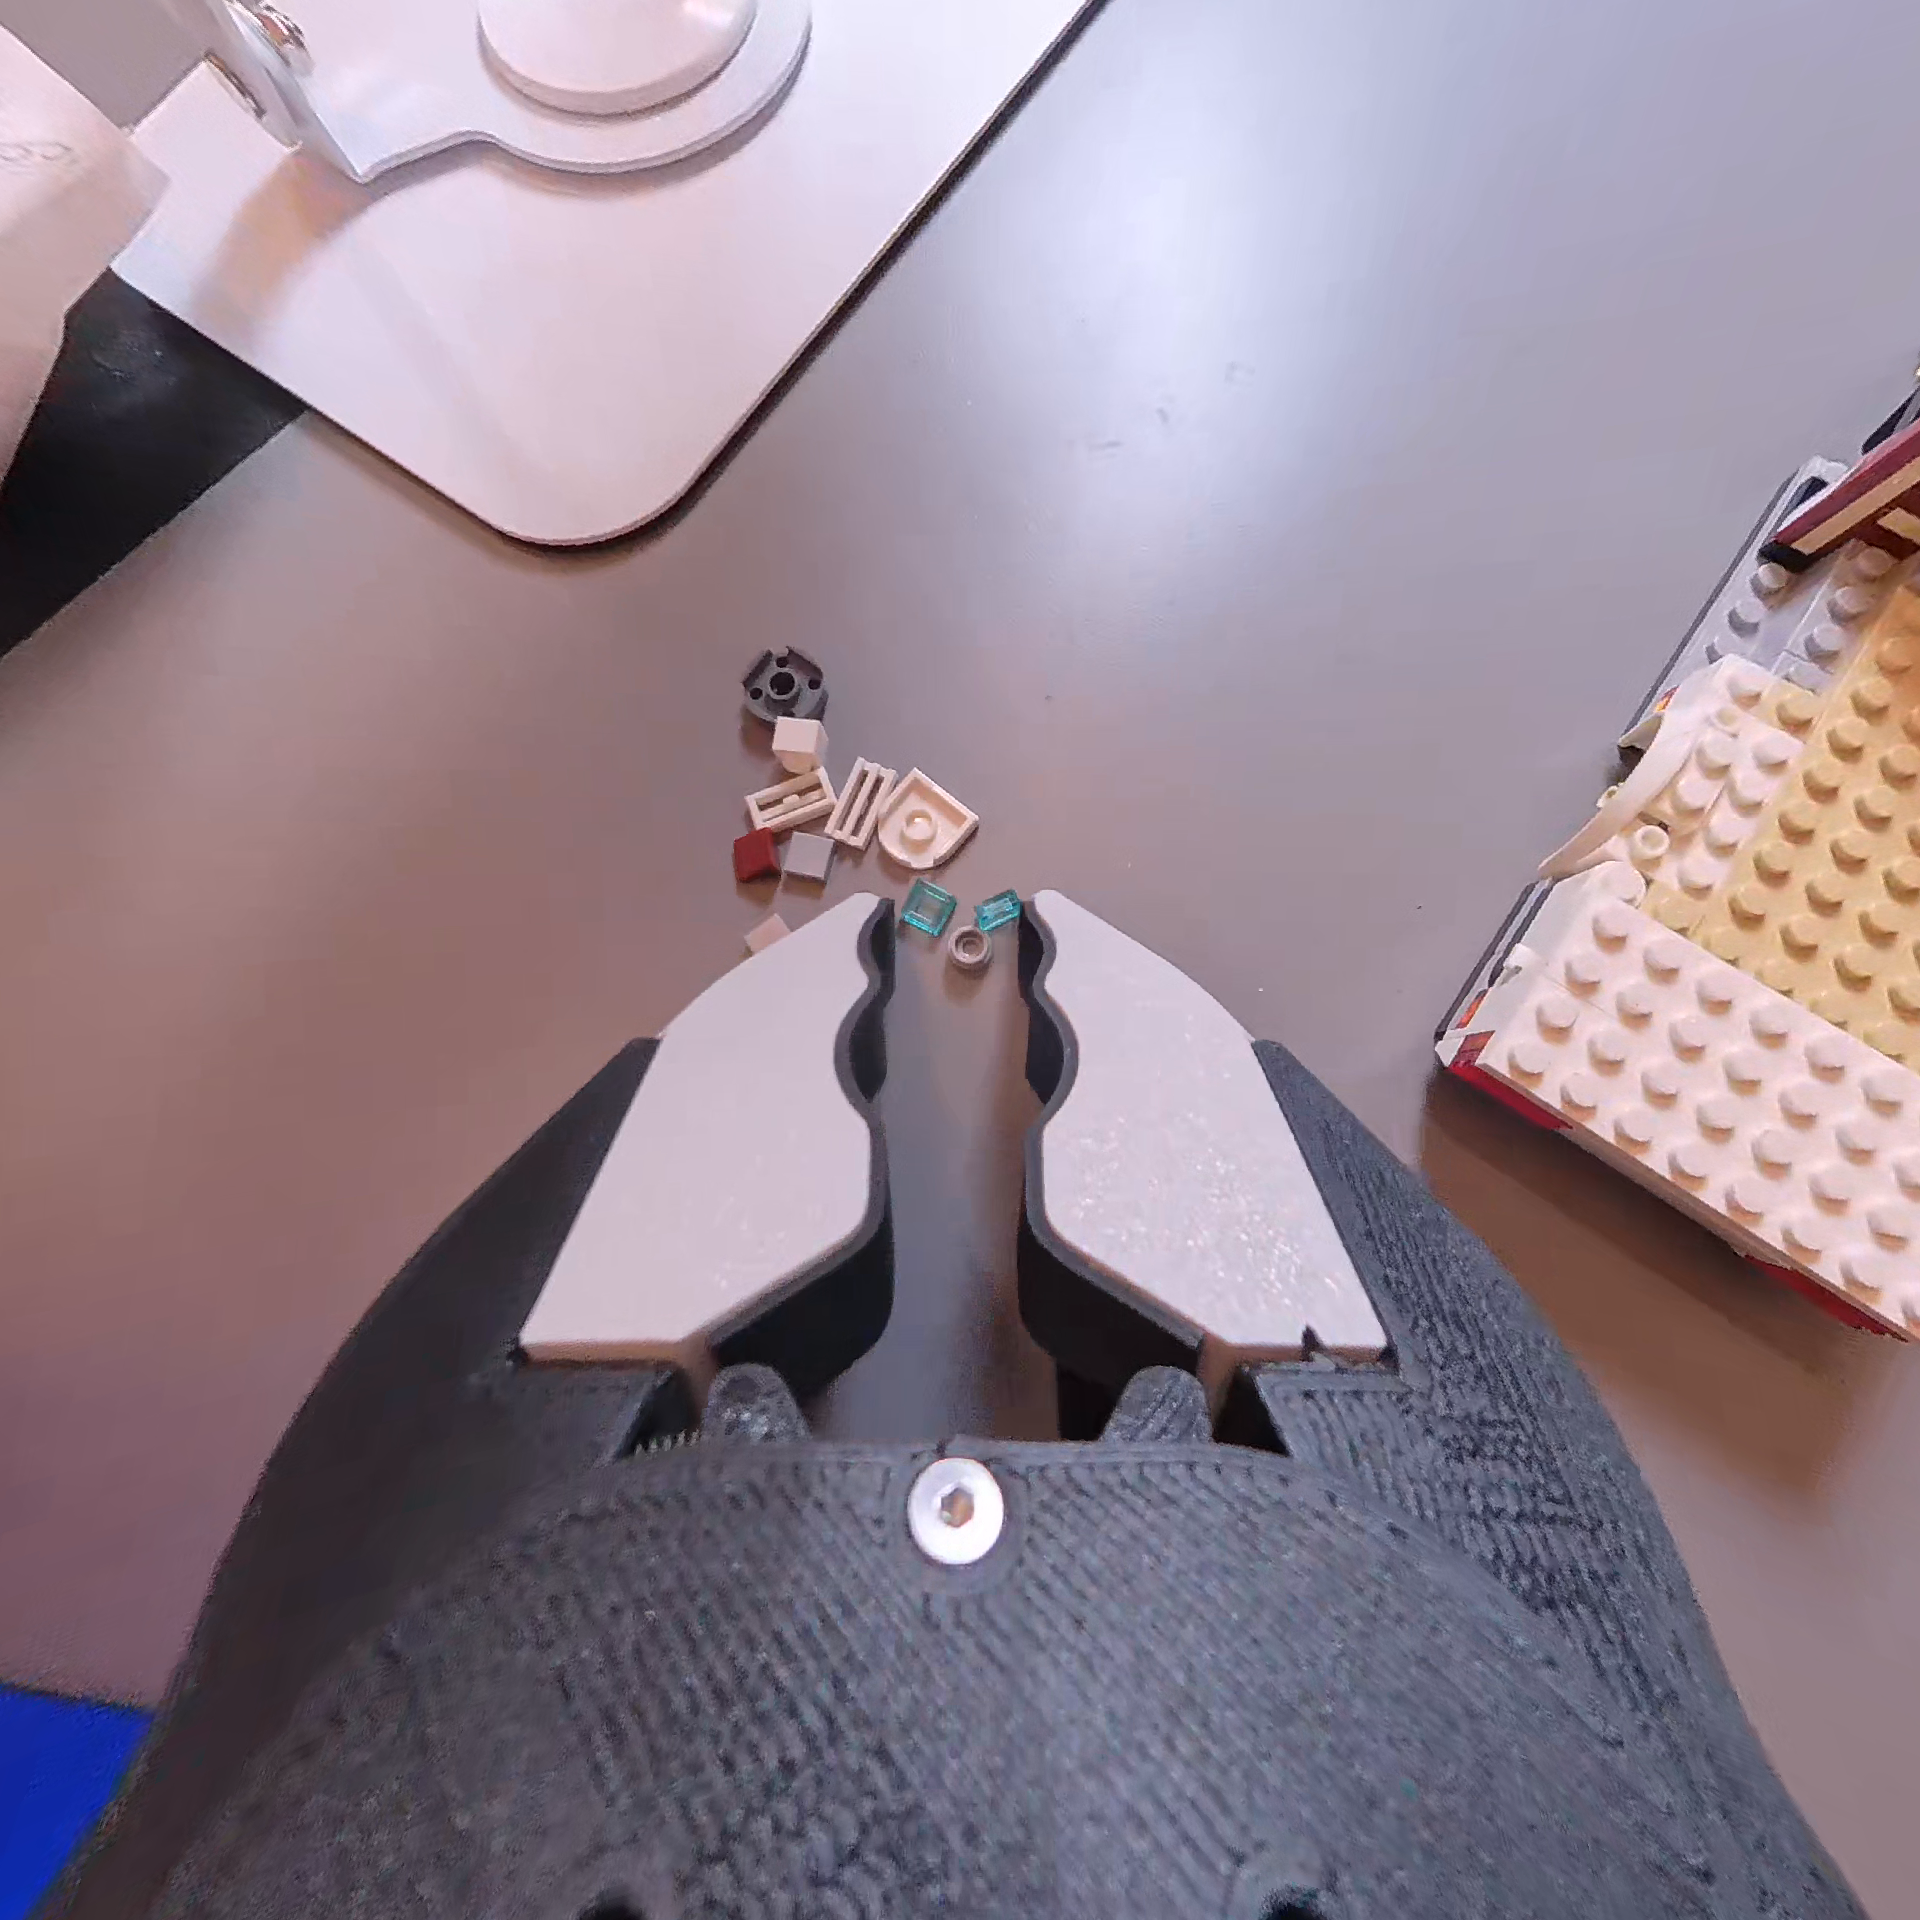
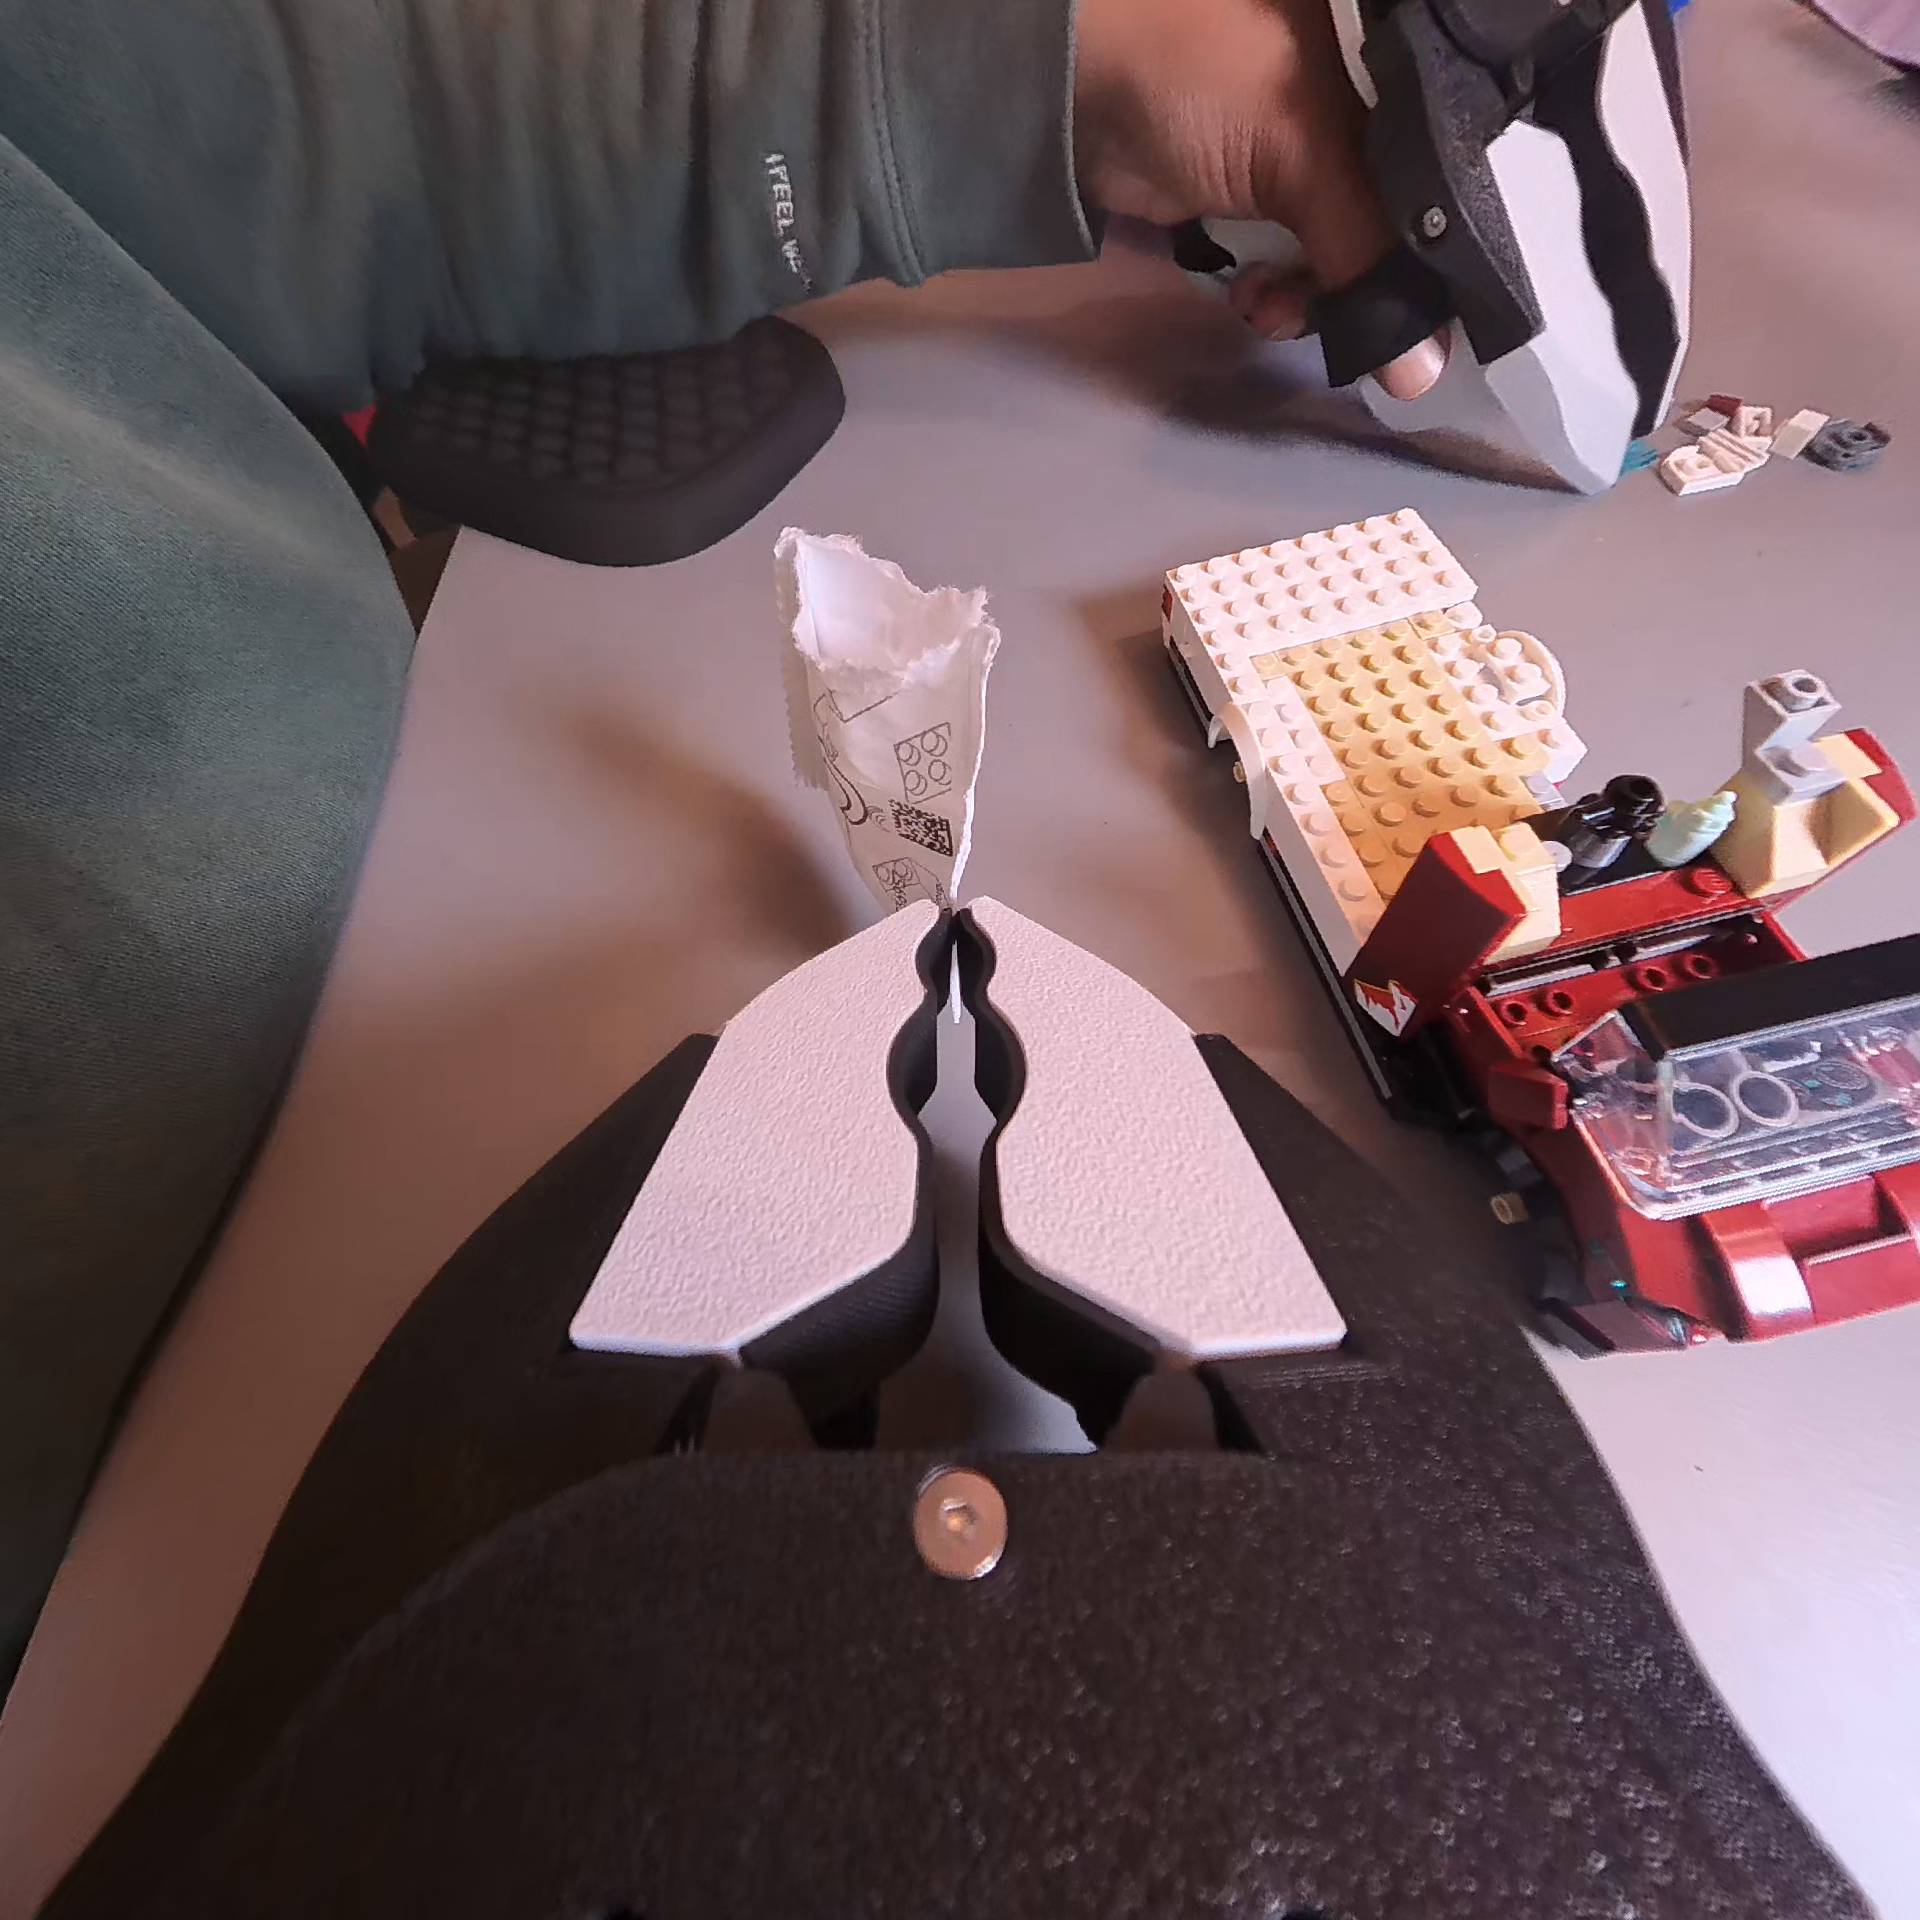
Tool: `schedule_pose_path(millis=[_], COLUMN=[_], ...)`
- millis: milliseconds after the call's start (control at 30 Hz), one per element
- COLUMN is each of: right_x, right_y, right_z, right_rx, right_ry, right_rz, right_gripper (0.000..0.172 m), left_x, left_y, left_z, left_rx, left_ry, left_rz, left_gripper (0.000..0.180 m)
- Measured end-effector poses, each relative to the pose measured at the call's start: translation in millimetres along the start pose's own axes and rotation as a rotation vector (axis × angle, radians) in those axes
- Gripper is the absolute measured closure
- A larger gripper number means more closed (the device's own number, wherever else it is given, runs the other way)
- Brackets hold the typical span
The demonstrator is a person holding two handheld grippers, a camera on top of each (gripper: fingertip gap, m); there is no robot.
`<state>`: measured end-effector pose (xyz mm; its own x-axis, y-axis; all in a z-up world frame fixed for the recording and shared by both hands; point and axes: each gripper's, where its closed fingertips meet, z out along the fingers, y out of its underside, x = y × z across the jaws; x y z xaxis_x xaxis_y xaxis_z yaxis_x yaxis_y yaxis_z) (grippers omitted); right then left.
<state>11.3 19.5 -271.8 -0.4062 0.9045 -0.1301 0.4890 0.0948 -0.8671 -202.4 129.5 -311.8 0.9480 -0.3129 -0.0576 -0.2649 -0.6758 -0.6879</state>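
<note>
Right gripper point(image 2: 951, 920) was closed on the lower edge of a torn white paper bag point(image 2: 894, 727), both pads pinching the paper, the bag held above the counter point(image 2: 623, 935) with its ripped mouth pointing away and, as far as could be seen, nothing left inside. Left gripper point(image 1: 956, 914) was open and held nothing; its tips stood low over the counter, with a clear teal tile point(image 1: 928, 906), a second teal tile point(image 1: 998, 910) and a small grey round stud point(image 1: 970, 948) lying loose between them, none pressed by either pad. Just beyond lay the rest of a small heap: a grey square tile point(image 1: 810, 857), a dark red piece point(image 1: 755, 852), two white grille tiles point(image 1: 788, 805), a white rounded plate point(image 1: 928, 831), a white cube point(image 1: 800, 740) and a dark grey round piece point(image 1: 784, 686). To the right stood a partly built brick model point(image 2: 1455, 831) in white, tan and dark red, its studs still bare. Farther off, a white monitor base point(image 1: 468, 312) rested on the counter. In the right wrist view a hand point(image 2: 1247, 156) and green sleeve point(image 2: 520, 156) carried the left gripper.
</note>
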Motion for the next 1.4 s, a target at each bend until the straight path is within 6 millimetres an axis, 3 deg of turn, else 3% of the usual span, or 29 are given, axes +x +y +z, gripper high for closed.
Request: schedule_pose_path(millis=[267, 500, 600, 700, 800, 900, 1167, 1400], right_x=[0, 2, 9, 15, 22, 23, 24, 26], right_y=[2, 3, 6, 6, 5, 1, -6, -7], right_z=[1, 1, 1, 0, -1, -2, -6, -7], right_rx=[-0.010, -0.016, -0.034, -0.025, -0.012, 0.014, 0.066, 0.077], right_ry=[-0.003, 0.009, 0.046, 0.073, 0.108, 0.125, 0.128, 0.130], right_rz=[0.004, -0.003, 0.009, 0.035, 0.035, 0.020, 0.014, 0.019], right_gripper=[0.171, 0.171, 0.171, 0.171, 0.171, 0.171, 0.171, 0.171], left_x=[3, 7, 41, 114, 176, 206, 214, 216], left_y=[0, -4, -30, -61, -66, -61, -47, -36], left_z=[1, -4, -30, -76, -104, -108, -93, -93], left_rx=[-0.023, 0.024, 0.155, 0.327, 0.407, 0.413, 0.339, 0.297], left_ry=[0.061, 0.067, 0.190, 0.414, 0.518, 0.541, 0.510, 0.527], left_rz=[0.084, 0.149, 0.197, 0.326, 0.523, 0.613, 0.668, 0.704], left_gripper=[0.177, 0.177, 0.177, 0.177, 0.177, 0.177, 0.170, 0.159])
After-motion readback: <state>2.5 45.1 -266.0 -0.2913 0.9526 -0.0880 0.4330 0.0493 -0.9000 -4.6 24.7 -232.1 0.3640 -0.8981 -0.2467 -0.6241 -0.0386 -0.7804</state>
